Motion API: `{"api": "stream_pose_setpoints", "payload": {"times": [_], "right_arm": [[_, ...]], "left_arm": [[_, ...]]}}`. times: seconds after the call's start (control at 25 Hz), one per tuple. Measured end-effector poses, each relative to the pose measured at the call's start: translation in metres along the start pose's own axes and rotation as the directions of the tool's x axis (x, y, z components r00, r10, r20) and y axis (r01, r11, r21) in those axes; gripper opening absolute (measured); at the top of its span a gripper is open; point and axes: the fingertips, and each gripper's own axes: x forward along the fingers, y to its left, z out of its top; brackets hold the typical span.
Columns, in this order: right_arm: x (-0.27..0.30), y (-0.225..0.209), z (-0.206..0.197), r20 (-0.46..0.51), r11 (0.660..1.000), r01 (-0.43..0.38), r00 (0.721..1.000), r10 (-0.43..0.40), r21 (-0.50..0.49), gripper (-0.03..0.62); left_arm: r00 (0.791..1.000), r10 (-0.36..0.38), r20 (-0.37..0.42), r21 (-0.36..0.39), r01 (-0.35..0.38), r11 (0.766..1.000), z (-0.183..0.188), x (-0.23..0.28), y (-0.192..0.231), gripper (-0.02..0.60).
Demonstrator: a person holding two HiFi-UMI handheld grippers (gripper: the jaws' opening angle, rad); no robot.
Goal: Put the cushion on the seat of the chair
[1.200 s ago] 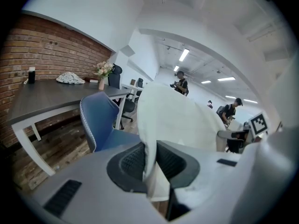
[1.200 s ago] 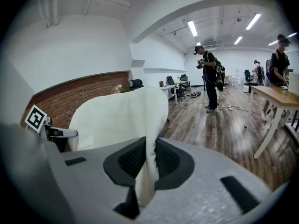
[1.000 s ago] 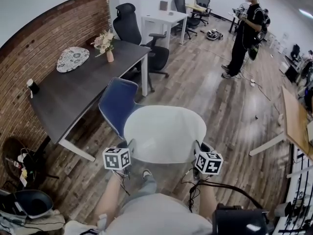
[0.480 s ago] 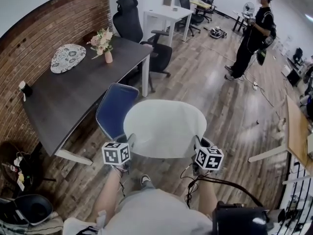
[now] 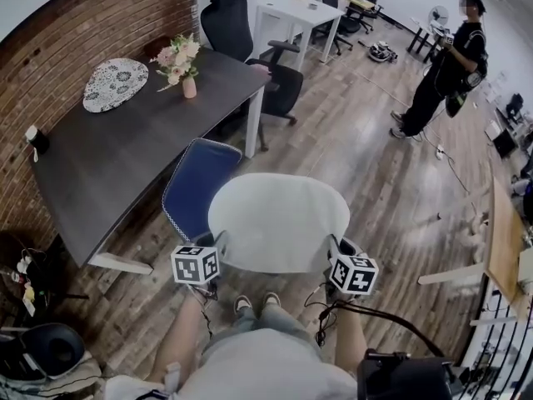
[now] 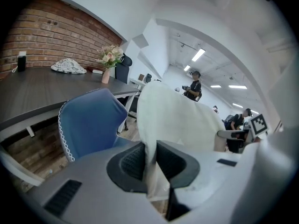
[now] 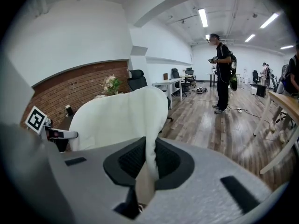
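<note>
Cushion [image 5: 279, 222], white and rounded, spans the gap between the two tongs in the head view. The left tongs [image 5: 219, 247] grip its left edge and the right tongs [image 5: 336, 247] grip its right edge. A blue chair [image 5: 193, 183] stands just ahead of the left tongs, partly covered by the cushion. Whether the two touch cannot be told from here. Farther ahead and to the left of the left tongs is a dark surface [image 5: 125, 161] carrying a vase of flowers [image 5: 185, 63]. Well ahead of the right tongs a person [image 5: 445, 65] stands on the wooden floor [image 5: 375, 173].

In the left gripper view, the left tongs [image 6: 150, 160] are closed on a fold of the cushion [image 6: 175, 115]. The fabric is pinched between the dark pads and rises ahead and to the right. The chair [image 6: 88, 120] stands just to the left of the tongs, its back facing them. The surface [image 6: 42, 85] lies beyond the chair.

In the right gripper view, the right tongs [image 7: 149, 161] are closed on the cushion's [image 7: 119, 118] other edge, the cloth squeezed thin between the pads. The cushion spreads ahead and to the left, toward the marker cube [image 7: 36, 119] of the left tongs. The person [image 7: 222, 71] stands well ahead, to the right.
</note>
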Motion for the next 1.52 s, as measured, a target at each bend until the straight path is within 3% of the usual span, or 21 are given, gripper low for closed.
{"api": "stream_pose_setpoints", "payload": {"times": [0.4,0.84,1.2,1.52], "right_arm": [[0.030,0.002,0.013,-0.035,0.999,-0.030,0.999,0.029,-0.028,0.044],[0.065,-0.014,-0.015,-0.130,0.998,-0.048,0.991,0.042,-0.039,0.044],[0.109,-0.036,-0.064,-0.163,0.997,-0.063,0.985,0.054,-0.046,0.043],[0.139,-0.063,-0.137,-0.233,0.997,-0.072,0.970,0.064,-0.028,0.043]], "left_arm": [[1.000,0.030,0.000,-0.004,-0.030,1.000,0.012,0.007,0.011,0.051],[0.992,0.086,-0.090,-0.050,-0.091,0.995,-0.021,0.032,0.020,0.051],[0.982,0.129,-0.140,-0.082,-0.141,0.987,-0.070,0.080,0.039,0.051],[0.968,0.137,-0.211,-0.098,-0.161,0.982,-0.144,0.126,0.053,0.051]]}}
